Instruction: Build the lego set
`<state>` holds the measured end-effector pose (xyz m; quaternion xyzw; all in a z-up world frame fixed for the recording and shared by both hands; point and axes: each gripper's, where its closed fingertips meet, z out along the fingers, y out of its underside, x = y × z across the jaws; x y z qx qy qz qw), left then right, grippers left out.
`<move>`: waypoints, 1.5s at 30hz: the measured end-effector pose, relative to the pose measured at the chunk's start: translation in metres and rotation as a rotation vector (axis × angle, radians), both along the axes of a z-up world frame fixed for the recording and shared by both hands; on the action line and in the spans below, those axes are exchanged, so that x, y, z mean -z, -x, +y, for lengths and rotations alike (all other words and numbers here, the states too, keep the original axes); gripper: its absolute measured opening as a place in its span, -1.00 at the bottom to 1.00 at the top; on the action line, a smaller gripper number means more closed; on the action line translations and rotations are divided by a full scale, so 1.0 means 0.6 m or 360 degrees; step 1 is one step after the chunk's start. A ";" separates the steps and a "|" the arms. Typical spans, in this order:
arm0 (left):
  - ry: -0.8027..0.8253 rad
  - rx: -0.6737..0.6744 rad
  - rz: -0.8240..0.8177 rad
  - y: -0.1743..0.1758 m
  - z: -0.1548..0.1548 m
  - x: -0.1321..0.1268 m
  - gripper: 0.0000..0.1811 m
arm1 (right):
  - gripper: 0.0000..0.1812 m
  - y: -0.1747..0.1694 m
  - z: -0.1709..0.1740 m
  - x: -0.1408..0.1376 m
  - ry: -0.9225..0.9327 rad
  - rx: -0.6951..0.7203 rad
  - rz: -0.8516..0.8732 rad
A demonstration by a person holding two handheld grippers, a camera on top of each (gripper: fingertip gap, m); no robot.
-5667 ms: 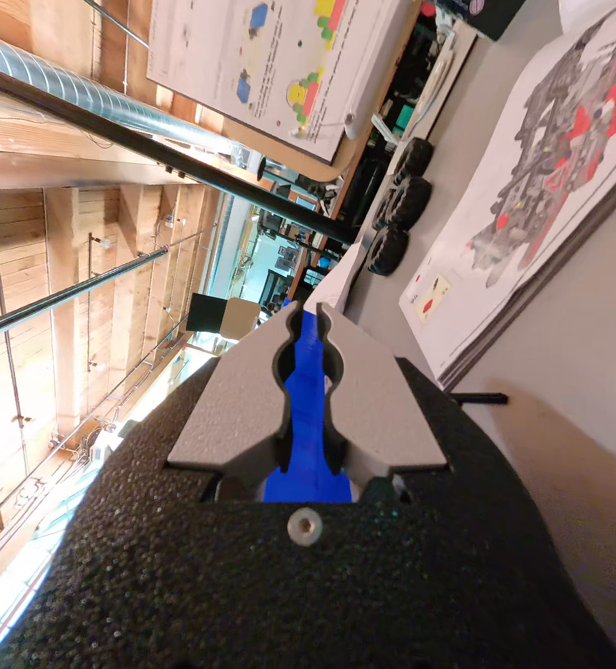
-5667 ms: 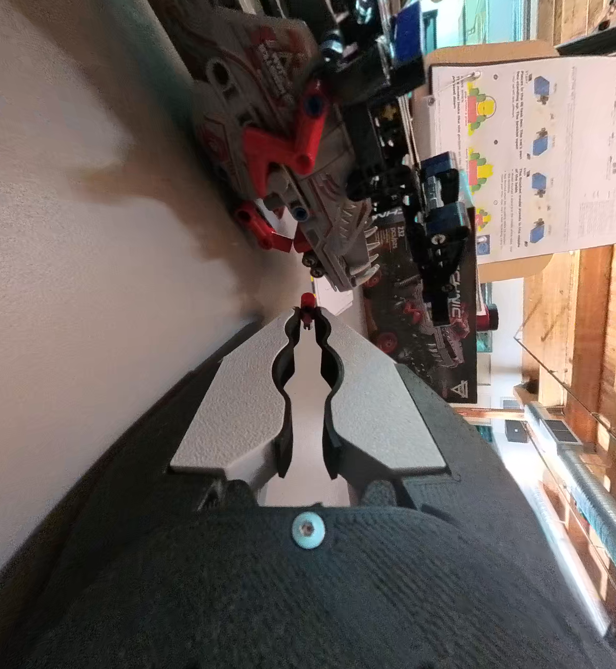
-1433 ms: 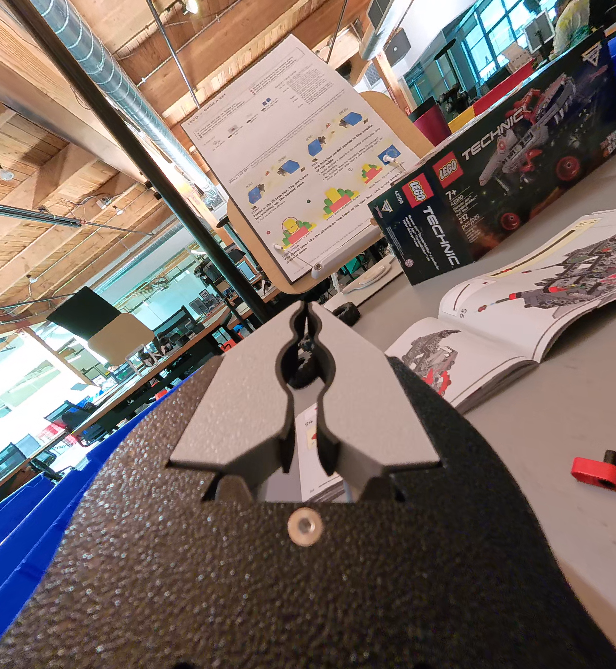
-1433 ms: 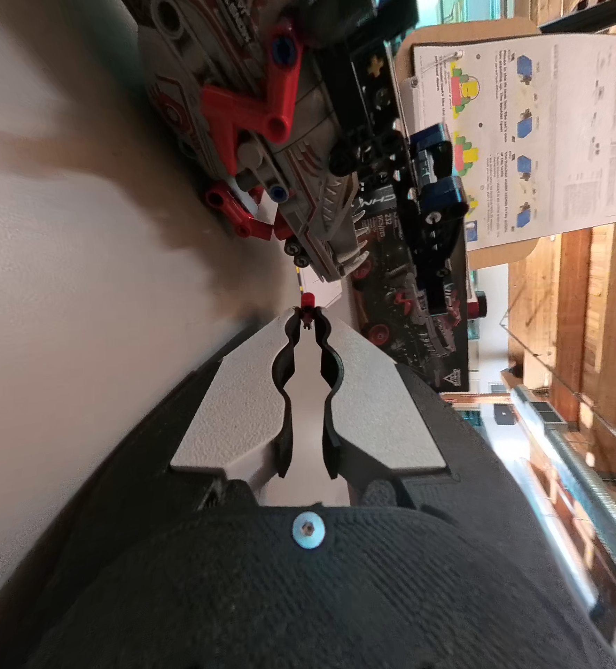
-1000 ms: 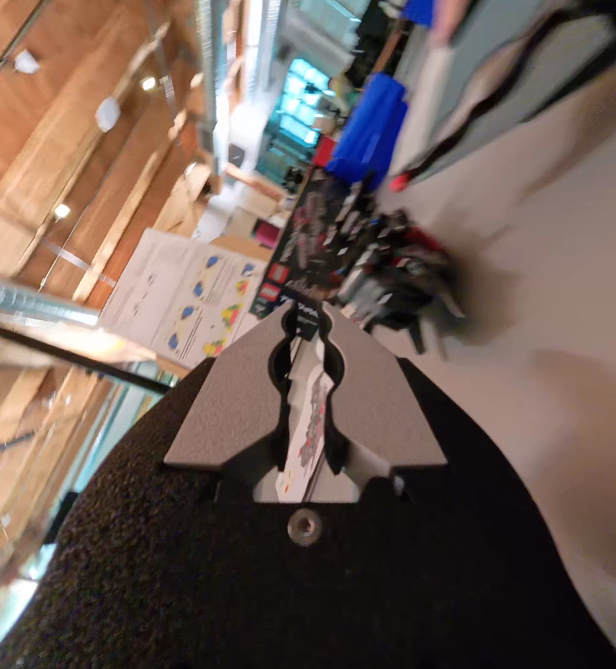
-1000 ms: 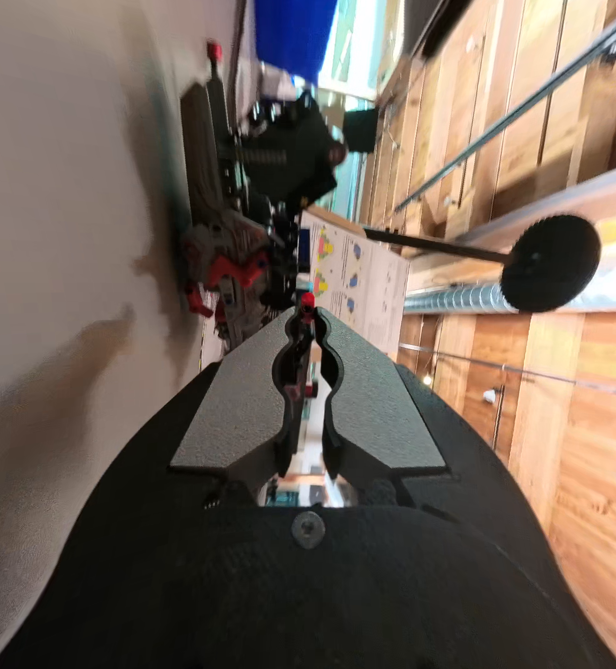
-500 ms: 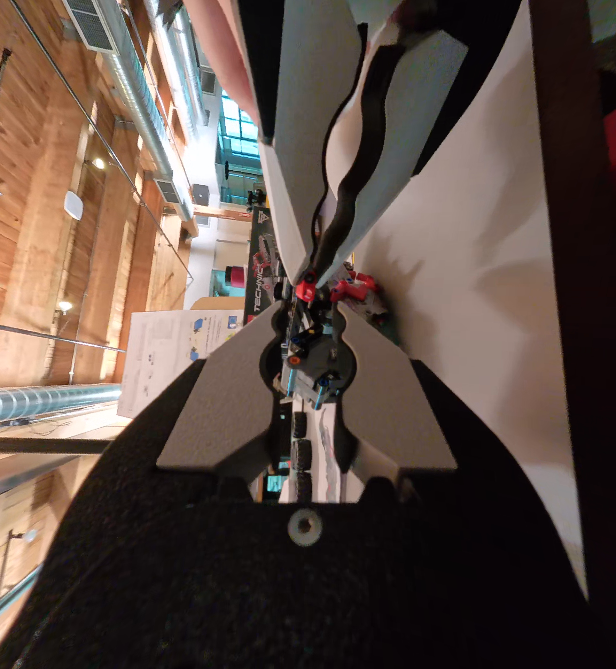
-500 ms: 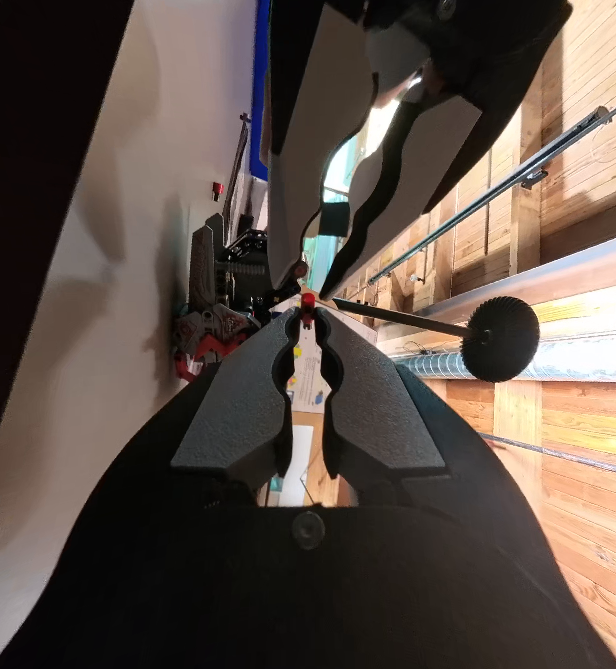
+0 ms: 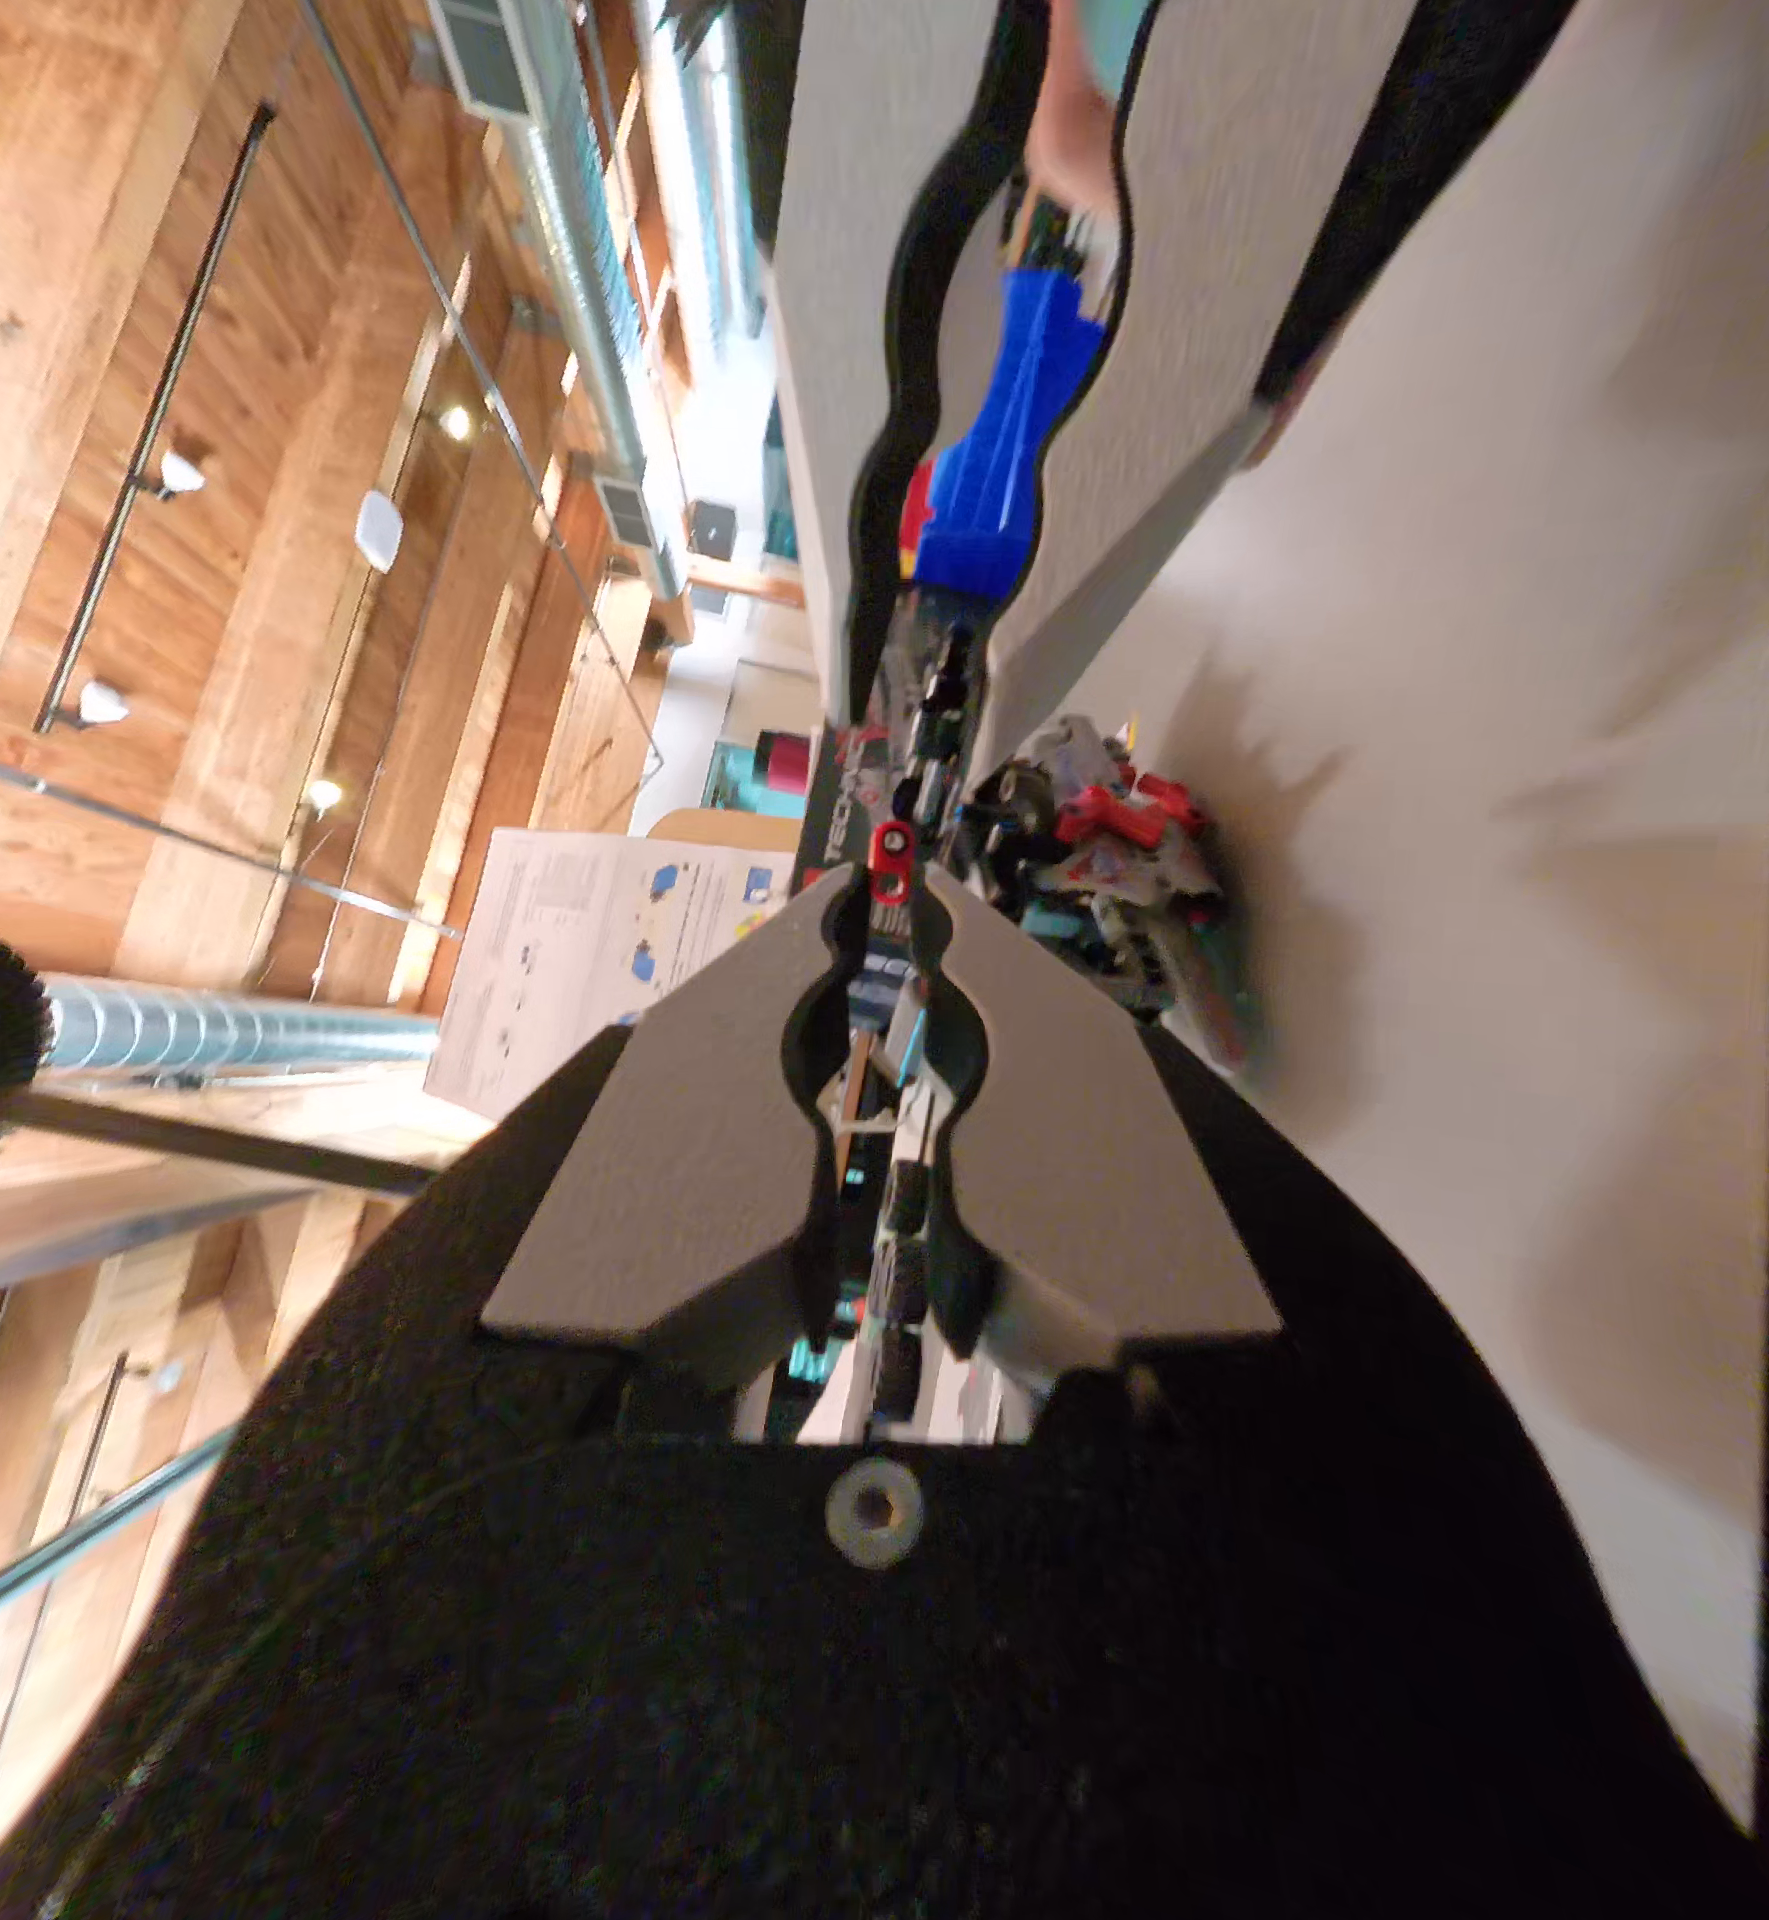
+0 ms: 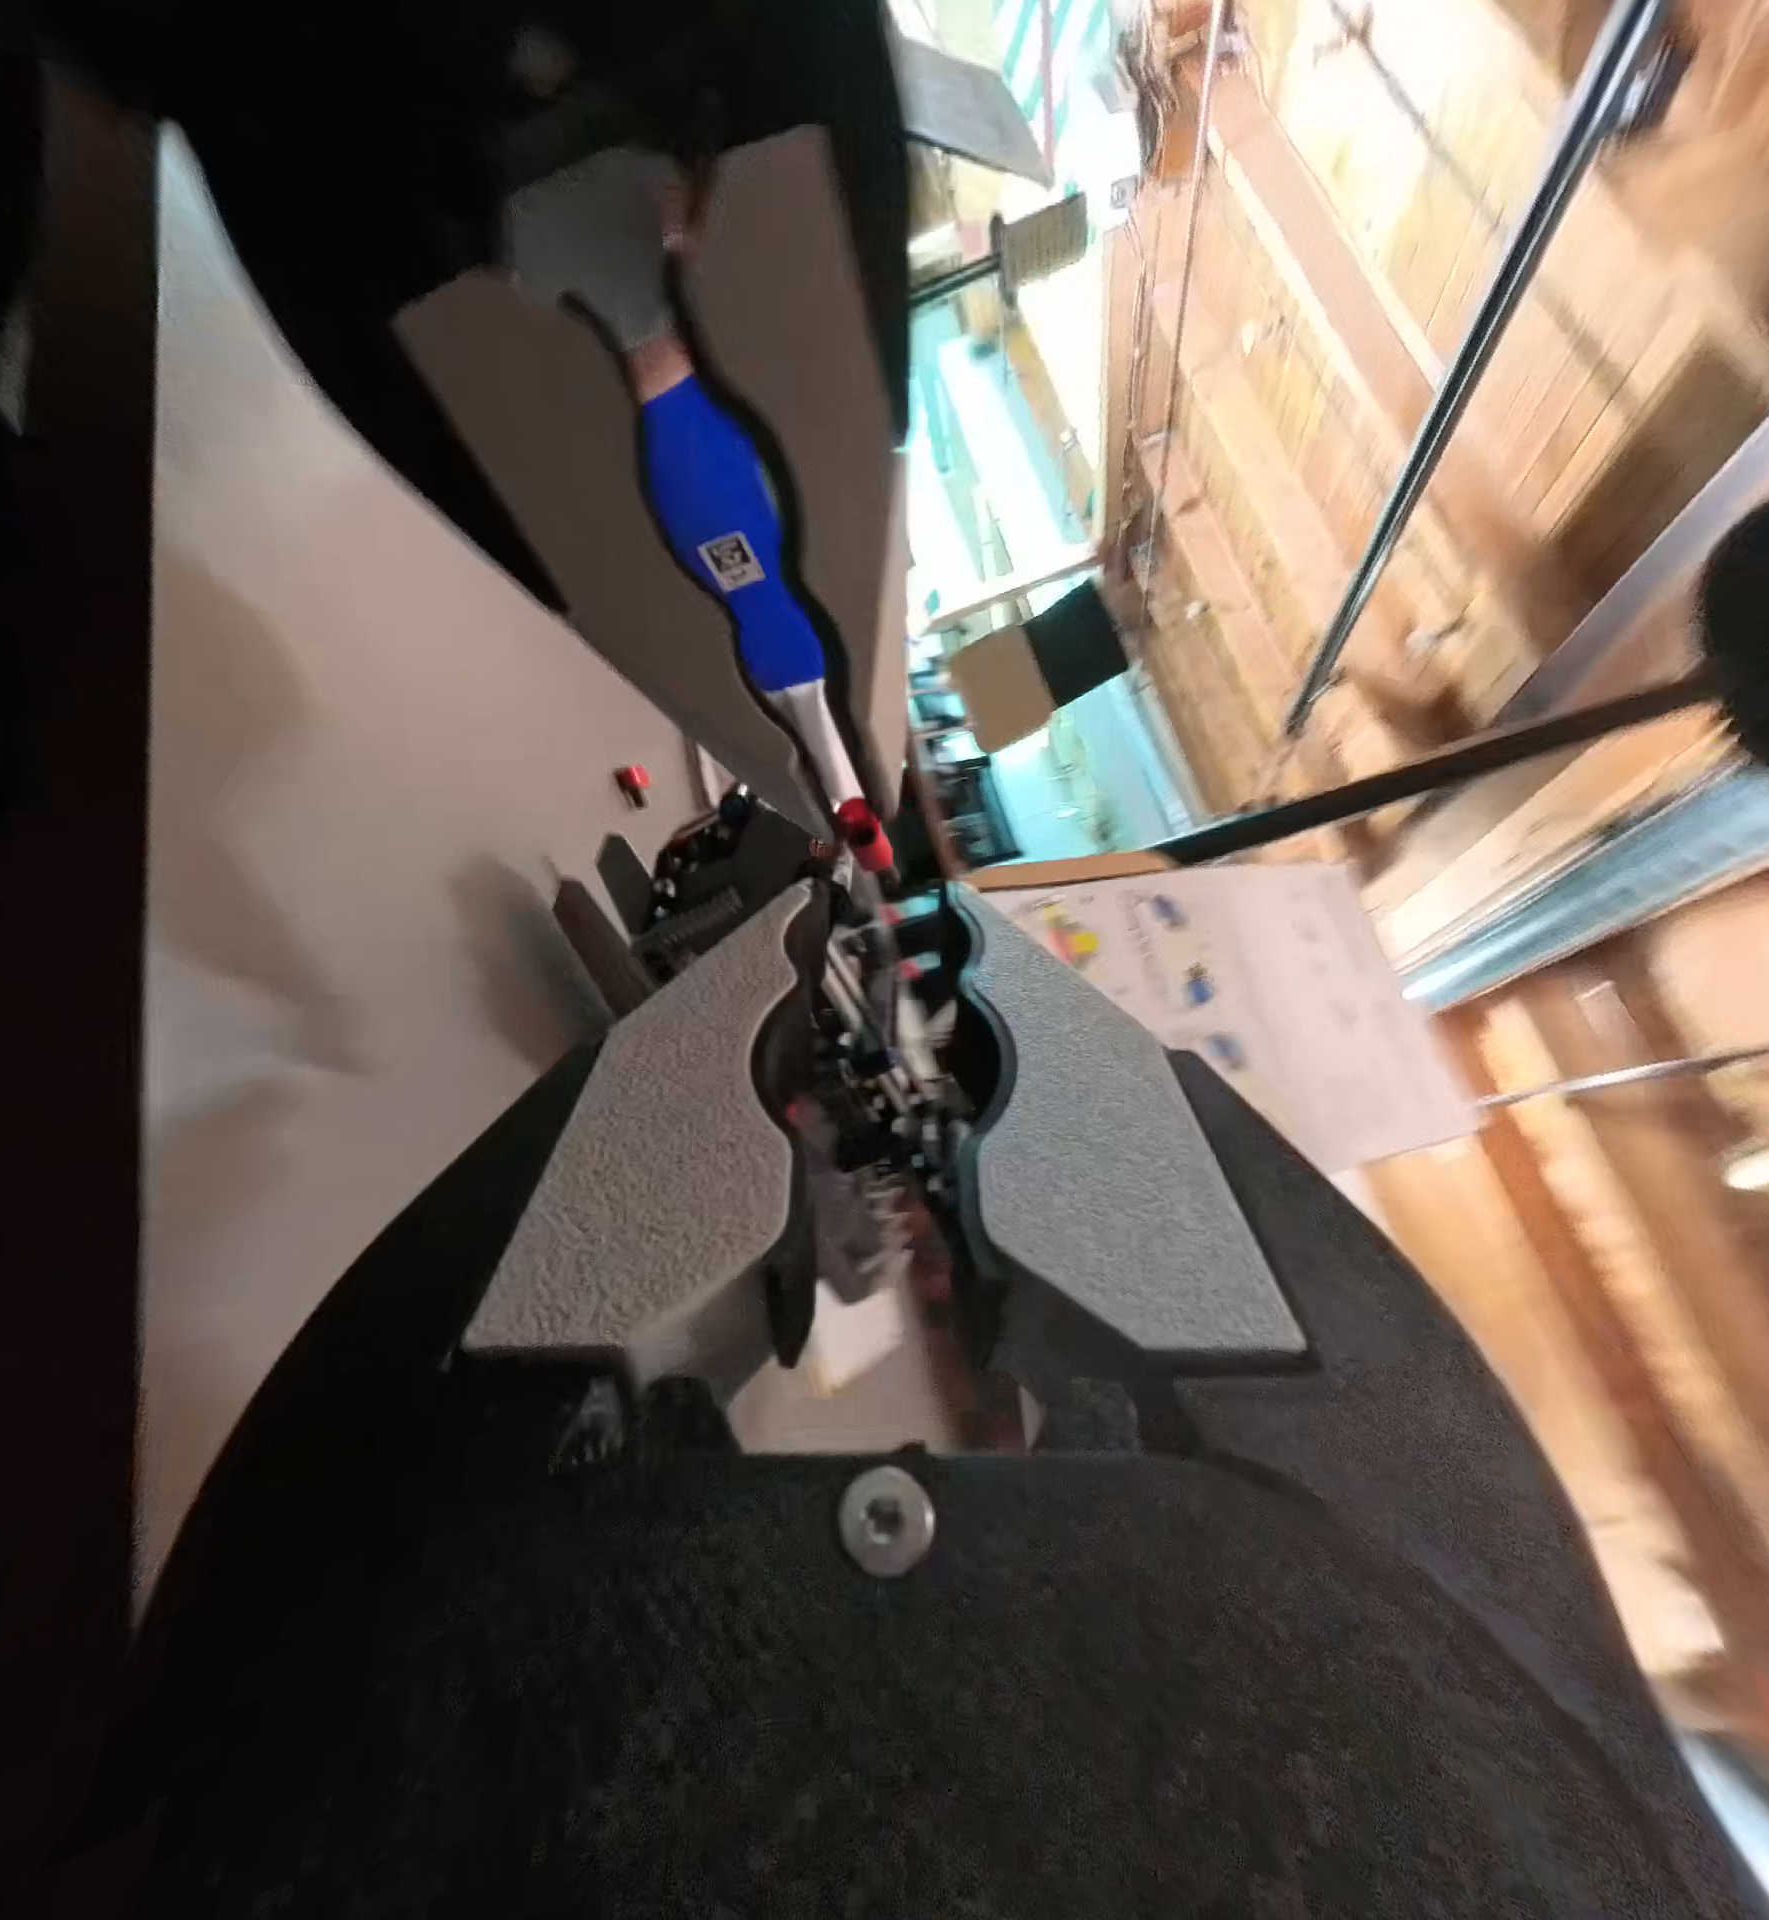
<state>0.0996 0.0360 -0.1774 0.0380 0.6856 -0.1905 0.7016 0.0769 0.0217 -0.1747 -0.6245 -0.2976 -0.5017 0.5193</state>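
Facing tip to tip at frame centre: left claw (image 9: 890, 902) clamped on the red piece (image 9: 891, 858) (long axis forward); right claw (image 10: 885, 902) apart, empty.

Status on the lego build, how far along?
Done: a partly built model sits on the table. In hand: left tool shut on a small red piece, off the model; right tool open and empty. Left: fit that piece; another red part lies loose on the table.
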 end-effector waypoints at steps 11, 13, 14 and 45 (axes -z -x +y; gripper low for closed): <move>-0.0005 -0.0063 -0.0223 0.010 0.031 -0.017 -0.95 | -0.58 -0.001 0.002 -0.018 -0.0723 -0.0309 0.2750; -0.0001 -0.0064 -0.0226 0.008 0.032 -0.019 -0.95 | -0.54 -0.002 0.009 -0.019 -0.0785 -0.0408 0.2934; -0.0001 -0.0060 -0.0231 0.006 0.031 -0.020 -0.95 | -0.60 -0.003 0.013 -0.020 -0.0832 -0.0451 0.2997; -0.0168 -0.0146 -0.0267 -0.004 0.019 0.007 -0.95 | -0.84 -0.025 0.030 0.011 -0.1275 -0.0519 0.3406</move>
